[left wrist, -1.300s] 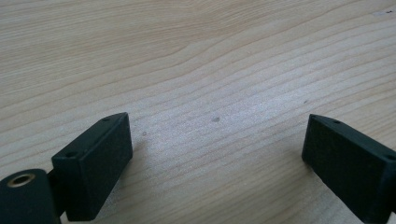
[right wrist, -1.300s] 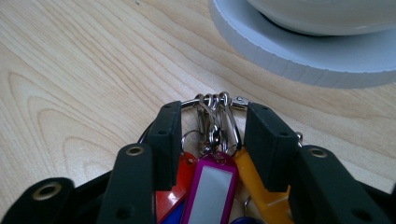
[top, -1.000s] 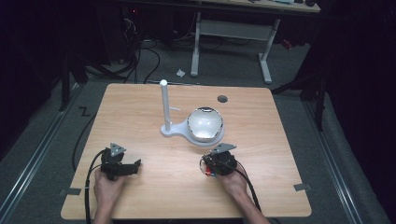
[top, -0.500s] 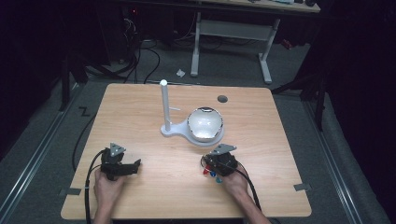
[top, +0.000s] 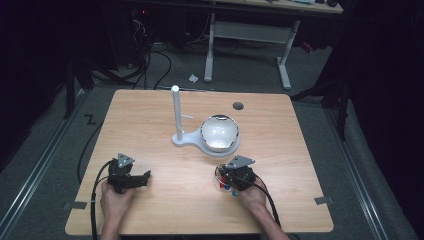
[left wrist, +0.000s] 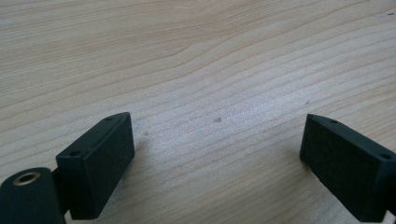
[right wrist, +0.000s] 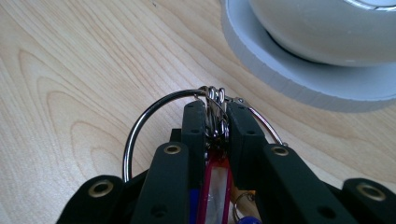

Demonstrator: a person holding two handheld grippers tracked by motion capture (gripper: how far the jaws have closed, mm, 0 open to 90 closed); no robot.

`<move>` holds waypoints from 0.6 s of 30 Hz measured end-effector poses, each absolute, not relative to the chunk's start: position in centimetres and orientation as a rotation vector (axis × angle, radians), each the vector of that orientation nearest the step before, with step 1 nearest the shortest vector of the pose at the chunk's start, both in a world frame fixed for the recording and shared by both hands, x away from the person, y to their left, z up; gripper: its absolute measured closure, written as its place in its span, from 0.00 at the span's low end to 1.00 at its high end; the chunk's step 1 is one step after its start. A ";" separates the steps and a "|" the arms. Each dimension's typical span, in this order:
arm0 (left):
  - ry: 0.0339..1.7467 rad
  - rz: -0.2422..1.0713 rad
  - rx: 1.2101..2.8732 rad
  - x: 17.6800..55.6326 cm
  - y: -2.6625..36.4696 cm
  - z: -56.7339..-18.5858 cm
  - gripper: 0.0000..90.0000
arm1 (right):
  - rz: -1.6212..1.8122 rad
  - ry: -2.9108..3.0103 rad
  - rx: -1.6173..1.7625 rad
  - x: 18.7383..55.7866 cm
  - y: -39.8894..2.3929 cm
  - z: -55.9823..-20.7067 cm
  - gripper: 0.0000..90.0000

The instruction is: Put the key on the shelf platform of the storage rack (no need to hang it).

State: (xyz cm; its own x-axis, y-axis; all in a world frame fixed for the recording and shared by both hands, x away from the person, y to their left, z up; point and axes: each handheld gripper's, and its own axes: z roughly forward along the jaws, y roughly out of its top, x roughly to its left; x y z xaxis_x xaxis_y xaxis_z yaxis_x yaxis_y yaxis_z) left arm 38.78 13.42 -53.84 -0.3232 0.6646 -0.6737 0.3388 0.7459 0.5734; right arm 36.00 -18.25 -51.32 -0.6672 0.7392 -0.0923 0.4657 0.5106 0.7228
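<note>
A white stand [top: 176, 116] with an upright post and a side peg rises from a round base that carries a white bowl [top: 219, 132] [right wrist: 322, 28] at the table's middle. My right gripper [top: 226, 176] [right wrist: 215, 114] sits just in front of that bowl, shut on a bunch of keys with a large metal ring [right wrist: 154, 112] and red and blue tags [top: 227, 188]. My left gripper [top: 146, 177] [left wrist: 217, 149] rests on the wood at the front left, open, with bare table between its jaws.
The wooden table [top: 150, 120] has a dark cable hole [top: 238, 106] at the back right. Black cables trail from both grippers off the front edge. A white desk frame [top: 247, 35] stands on the floor beyond the table.
The right gripper has drawn slightly back toward the front edge with the keys; their coloured tags now show beneath it. The left gripper has not moved.
</note>
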 end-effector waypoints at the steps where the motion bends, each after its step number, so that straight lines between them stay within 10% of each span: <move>1: 1.935 0.404 0.764 38.8 13.4 -53.8 0.12 | 0.972 2.364 0.998 36.0 -18.4 -51.2 0.88; 18: 1.943 0.401 0.752 38.8 13.4 -53.8 0.12 | 1.107 2.299 1.047 35.0 -20.6 -49.0 0.88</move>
